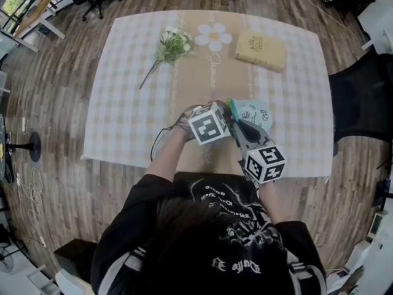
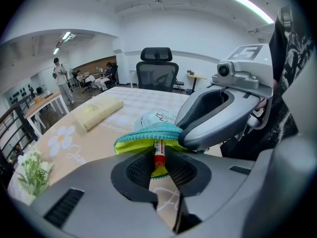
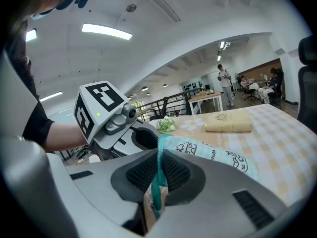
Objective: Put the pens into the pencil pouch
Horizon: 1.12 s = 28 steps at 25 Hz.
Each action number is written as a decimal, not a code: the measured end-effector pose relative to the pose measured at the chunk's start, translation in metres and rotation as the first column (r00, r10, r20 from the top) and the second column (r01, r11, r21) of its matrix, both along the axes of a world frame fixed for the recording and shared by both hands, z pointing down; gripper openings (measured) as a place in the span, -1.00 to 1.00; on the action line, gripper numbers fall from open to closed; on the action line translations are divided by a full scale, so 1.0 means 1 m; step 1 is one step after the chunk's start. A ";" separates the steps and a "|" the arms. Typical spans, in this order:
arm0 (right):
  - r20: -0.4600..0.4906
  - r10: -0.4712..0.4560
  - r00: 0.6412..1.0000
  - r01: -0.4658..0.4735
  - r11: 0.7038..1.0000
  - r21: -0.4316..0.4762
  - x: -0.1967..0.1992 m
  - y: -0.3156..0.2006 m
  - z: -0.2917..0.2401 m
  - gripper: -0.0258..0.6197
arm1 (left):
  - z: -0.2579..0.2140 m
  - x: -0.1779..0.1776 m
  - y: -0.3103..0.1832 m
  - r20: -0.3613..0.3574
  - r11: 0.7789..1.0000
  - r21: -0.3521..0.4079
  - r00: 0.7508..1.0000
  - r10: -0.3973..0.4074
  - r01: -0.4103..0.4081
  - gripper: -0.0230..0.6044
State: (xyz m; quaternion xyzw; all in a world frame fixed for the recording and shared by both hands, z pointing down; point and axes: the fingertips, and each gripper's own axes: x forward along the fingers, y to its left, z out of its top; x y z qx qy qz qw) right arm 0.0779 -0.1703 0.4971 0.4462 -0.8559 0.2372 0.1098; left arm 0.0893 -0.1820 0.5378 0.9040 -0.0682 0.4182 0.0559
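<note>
- The left tool (image 2: pixel 158 171) had its jaws closed to a narrow gap on a red-and-white pen (image 2: pixel 158 152), which was pinched between the ribbed pads.
- The pen pointed away from the tool. Its far end lay inside the open mouth of the pencil pouch (image 2: pixel 148 132), against the yellow-green lining.
- The right tool (image 3: pixel 158 176) had its jaws nearly together, clamped on the teal edge of the pencil pouch (image 3: pixel 210 151) and lifting that edge off the surface.
- From the right tool's own camera, the pouch was pale blue with small printed drawings, and it trailed away to the right over the checked cloth.
- In the head view the two tools met at the near middle of the surface (image 1: pixel 123 103), just in front of the person. The left tool (image 1: pixel 224 117) came in from the left and the right tool (image 1: pixel 241 126) from the lower right.
- Both tools were at the mouth end of the pouch (image 1: pixel 255 112), with their marker cubes close together.
- The body of the pouch rested on the cloth just beyond the tools.
- Well apart at the far side lay a sprig of white flowers (image 1: pixel 169 47) on the left and a pale yellow box (image 1: pixel 261 49) on the right. A printed daisy (image 1: pixel 213 37) showed on the cloth between them.
- A black office chair (image 2: pixel 157 73) stood past the far edge in the left tool's view.
</note>
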 end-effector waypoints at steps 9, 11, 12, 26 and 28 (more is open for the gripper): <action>0.037 0.030 0.999 -0.030 1.000 0.000 0.009 -0.006 -0.001 -0.80 | 0.001 0.003 -0.008 -0.026 0.999 0.034 1.000 -0.016 0.017 -0.62; 0.043 0.034 0.998 -0.034 0.999 -0.004 0.011 -0.006 0.000 -0.80 | 0.001 0.002 -0.009 -0.040 1.000 0.014 0.999 -0.027 0.028 -0.54; 0.045 0.036 0.998 -0.036 0.999 -0.006 0.011 -0.006 0.001 -0.80 | 0.001 0.002 -0.009 -0.048 0.999 0.007 0.998 -0.033 0.033 -0.52; 0.030 0.047 0.998 -0.047 0.999 -0.009 -0.001 -0.006 0.006 -0.80 | -0.014 -0.046 -0.017 -0.162 0.978 -0.057 0.965 -0.205 0.199 -0.14; 0.017 0.048 0.999 -0.048 0.999 -0.007 -0.004 -0.005 0.008 -0.80 | -0.017 -0.060 -0.017 -0.195 0.965 -0.076 0.945 -0.261 0.251 -0.13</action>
